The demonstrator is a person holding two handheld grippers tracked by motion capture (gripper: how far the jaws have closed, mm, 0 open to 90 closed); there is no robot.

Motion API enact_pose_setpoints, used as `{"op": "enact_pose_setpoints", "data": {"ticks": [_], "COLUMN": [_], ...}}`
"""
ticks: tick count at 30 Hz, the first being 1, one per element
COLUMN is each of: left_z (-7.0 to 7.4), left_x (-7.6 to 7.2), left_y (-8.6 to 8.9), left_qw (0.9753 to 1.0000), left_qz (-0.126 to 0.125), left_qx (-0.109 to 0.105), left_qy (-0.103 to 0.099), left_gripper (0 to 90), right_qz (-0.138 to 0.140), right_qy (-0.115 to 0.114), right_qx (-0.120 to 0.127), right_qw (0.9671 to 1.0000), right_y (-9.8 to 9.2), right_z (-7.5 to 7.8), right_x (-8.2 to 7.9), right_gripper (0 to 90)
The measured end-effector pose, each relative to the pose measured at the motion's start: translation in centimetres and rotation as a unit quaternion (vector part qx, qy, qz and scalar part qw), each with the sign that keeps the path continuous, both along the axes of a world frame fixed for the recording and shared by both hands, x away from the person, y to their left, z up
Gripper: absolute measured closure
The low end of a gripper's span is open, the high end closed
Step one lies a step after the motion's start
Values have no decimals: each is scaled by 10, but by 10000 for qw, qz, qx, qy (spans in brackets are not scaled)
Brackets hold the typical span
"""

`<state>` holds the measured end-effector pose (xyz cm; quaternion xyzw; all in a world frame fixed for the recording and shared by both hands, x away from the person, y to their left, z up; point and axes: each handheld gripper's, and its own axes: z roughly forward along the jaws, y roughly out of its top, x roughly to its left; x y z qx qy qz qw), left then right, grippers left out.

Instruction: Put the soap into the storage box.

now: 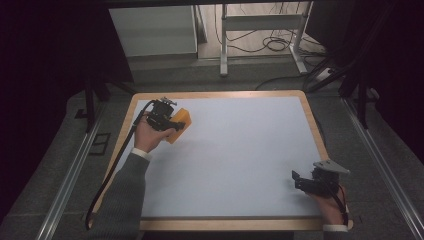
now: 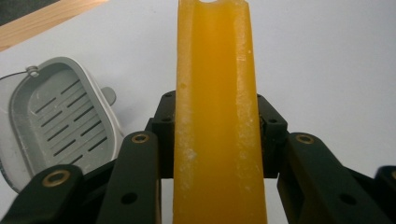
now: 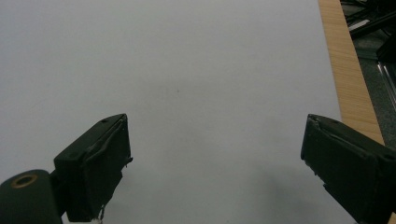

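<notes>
High view puts the left claw (image 1: 172,120) near the far left corner of the counter (image 1: 240,150), pinching an orange soap bar (image 1: 180,124) that sticks out toward the middle of the surface. Seen from the left gripper view, the soap bar (image 2: 215,116) stands on edge between the 2 black jaws, clamped on its broad faces, with a notch at its far end. Just to its left on the counter lies a grey slotted soap dish (image 2: 58,121), open side up and holding nothing.

At the near right corner the right claw (image 1: 306,181) rests low over the counter, spread wide with nothing between its jaws; the right gripper view shows bare white surface between them and the wooden edge (image 3: 348,79) running along the right.

Judging by this, the step in hand is carrying the soap to its dish. The next move calls for swinging the left claw over the dish, turning the bar flat to match the tray's long axis, lowering it, then letting go. The right claw has no obvious part yet.
</notes>
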<state>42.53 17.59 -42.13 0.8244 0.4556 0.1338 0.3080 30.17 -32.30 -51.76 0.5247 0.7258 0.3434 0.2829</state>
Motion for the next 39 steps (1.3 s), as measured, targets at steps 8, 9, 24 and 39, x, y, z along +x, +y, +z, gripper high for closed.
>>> {"op": "enact_pose_setpoints", "data": {"ticks": [8, 9, 24, 39], "left_z": [0, 0, -1, -1], "left_x": [9, 10, 25, 44], "left_y": [9, 10, 29, 39], "left_qw": [9998, 9997, 9982, 9964], "left_qz": [168, 195, 575, 790], "left_qx": [-73, -108, -196, -313], "left_qy": [35, 55, -8, 53], "left_gripper": [611, 611, 611, 611], "right_qz": [-7, -7, -2, -9], "right_qy": [8, 9, 24, 26], "right_qx": [0, -2, -2, -6], "right_qw": [10000, 10000, 10000, 10000], "right_y": [0, 0, -1, -1], "right_z": [0, 0, -1, -1], "right_x": [0, 0, 0, 1], "right_gripper": [84, 84, 84, 84]}}
